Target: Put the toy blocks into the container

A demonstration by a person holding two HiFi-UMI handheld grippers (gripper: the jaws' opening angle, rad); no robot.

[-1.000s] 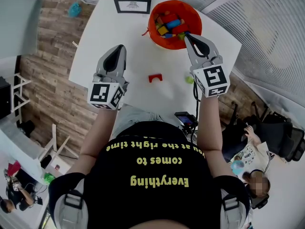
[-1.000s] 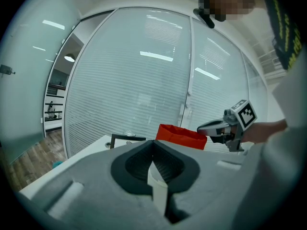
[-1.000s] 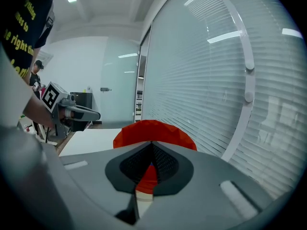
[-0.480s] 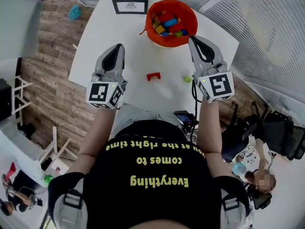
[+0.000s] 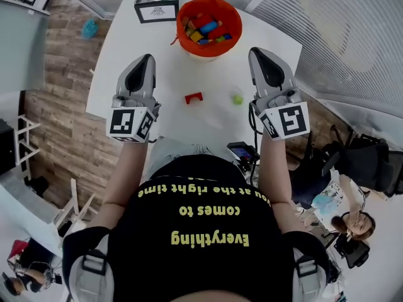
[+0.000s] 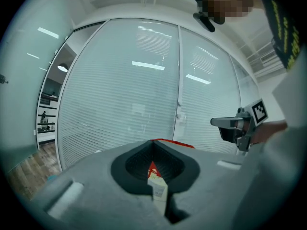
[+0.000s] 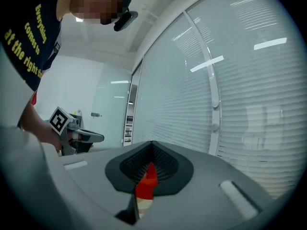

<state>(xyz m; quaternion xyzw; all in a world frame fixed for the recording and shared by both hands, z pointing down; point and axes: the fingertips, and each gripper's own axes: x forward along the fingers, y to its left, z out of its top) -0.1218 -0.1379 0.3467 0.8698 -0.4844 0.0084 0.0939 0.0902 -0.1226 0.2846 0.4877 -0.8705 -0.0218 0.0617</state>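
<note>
Right gripper (image 7: 152,147): jaws pressed together, nothing held. Left gripper (image 6: 153,145): the same, seam closed, empty. Both are up off the table and point about level at the blinds.

Task things: most toy blocks (image 5: 204,27) are already in the orange container (image 5: 208,48) at the far side of the white table (image 5: 176,68). Two are still out, a red arch block (image 5: 194,97) and a small green piece (image 5: 237,99). They lie near each other, between the two grippers and on the near side of the container.

Risks, judged:
- Coming down with the jaws closed would shove a block instead of taking it, so they need to open first.
- The green piece looks rounded. A nudge could roll it toward the near table edge.
- The arch is low and small, so an off-centre pinch may flip it out.
- The container looks light, and a bump from a gripper could shift it or tip it.

Views: only the head view shows the table, the container and the loose blocks, with the left gripper (image 5: 143,65) and the right gripper (image 5: 259,58) above them. The gripper views miss the loose blocks and show glass, blinds and the other gripper, but they give the jaw seams close up. The left gripper view also shows a thin red edge past the jaw tips, probably the container rim.
</note>
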